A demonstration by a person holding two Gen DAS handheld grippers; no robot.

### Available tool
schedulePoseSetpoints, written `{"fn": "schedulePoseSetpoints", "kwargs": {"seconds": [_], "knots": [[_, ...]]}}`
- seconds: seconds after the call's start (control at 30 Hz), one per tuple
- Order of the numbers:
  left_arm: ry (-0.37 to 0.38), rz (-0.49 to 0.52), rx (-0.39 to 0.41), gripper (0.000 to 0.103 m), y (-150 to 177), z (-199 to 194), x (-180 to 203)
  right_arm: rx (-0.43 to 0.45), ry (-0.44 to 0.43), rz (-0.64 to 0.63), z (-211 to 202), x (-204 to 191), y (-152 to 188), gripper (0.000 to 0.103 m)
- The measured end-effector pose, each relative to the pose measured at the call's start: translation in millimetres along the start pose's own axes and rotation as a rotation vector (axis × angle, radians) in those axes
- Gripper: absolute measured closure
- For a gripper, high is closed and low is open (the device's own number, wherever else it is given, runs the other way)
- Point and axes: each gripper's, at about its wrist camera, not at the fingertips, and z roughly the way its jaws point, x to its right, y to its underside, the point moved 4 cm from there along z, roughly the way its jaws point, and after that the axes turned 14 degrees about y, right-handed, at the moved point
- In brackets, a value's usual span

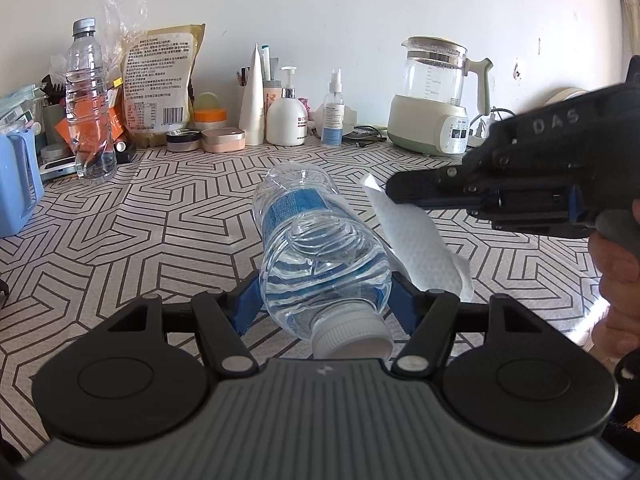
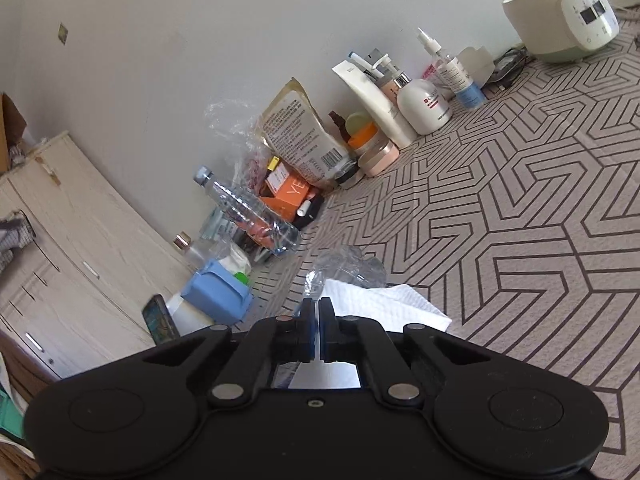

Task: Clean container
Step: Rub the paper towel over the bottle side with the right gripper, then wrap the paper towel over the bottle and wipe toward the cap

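My left gripper (image 1: 324,304) is shut on a clear plastic water bottle (image 1: 316,236) with a blue label and white cap. The bottle lies tilted, cap toward the camera, held above the patterned table. My right gripper (image 1: 394,192) comes in from the right, shut on a white paper towel (image 1: 416,240) that hangs against the bottle's right side. In the right wrist view my right gripper (image 2: 319,306) is shut on the paper towel (image 2: 380,304), with the bottle's (image 2: 348,268) clear body just beyond it.
Along the wall stand an upright empty bottle (image 1: 88,104), a food bag (image 1: 158,84), jars, a lotion pump (image 1: 286,114), a spray bottle (image 1: 333,112) and a glass kettle (image 1: 438,96). A blue container (image 1: 16,192) is at the left. A cabinet (image 2: 68,240) stands beyond the table's end.
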Motion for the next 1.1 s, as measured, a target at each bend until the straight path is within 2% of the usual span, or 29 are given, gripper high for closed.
{"fn": "schedulePoseSetpoints", "kwargs": {"seconds": [0.2, 0.37, 0.47, 0.6, 0.67, 0.77, 0.97, 1.07, 1.1], "knots": [[-0.002, 0.001, 0.002, 0.037, -0.4, 0.0, -0.4, 0.056, 0.03, -0.004, -8.1, 2.2, -4.0, 0.101], [-0.003, 0.005, 0.003, 0.037, 1.9, 1.3, 0.0, 0.153, 0.073, 0.0, -30.5, 4.4, -16.6, 0.101], [-0.003, 0.003, 0.005, 0.037, 2.2, 1.6, 0.2, 0.224, 0.087, -0.003, -48.7, 2.3, -34.6, 0.101], [-0.004, -0.003, 0.005, 0.037, 2.2, 1.4, 0.7, 0.3, 0.056, -0.024, -70.1, -12.5, -60.3, 0.101], [-0.003, -0.007, 0.005, 0.037, 2.2, 1.0, 0.6, 0.271, -0.005, -0.045, -66.6, -23.3, -62.8, 0.101], [-0.002, 0.003, 0.007, 0.037, 3.3, 0.5, 1.0, 0.154, -0.081, -0.091, -39.7, -42.7, -52.5, 0.101], [0.008, 0.003, 0.0, 0.037, 4.1, -2.7, -0.1, -0.104, -0.126, -0.135, 37.1, -74.9, -18.9, 0.101], [0.019, -0.003, 0.003, 0.037, 4.8, -4.0, -2.1, -0.136, -0.126, -0.135, 49.6, -77.0, -10.8, 0.1], [0.019, -0.003, 0.004, 0.037, 5.1, -4.2, -2.1, -0.135, -0.129, -0.137, 48.6, -76.9, -10.9, 0.096]]}}
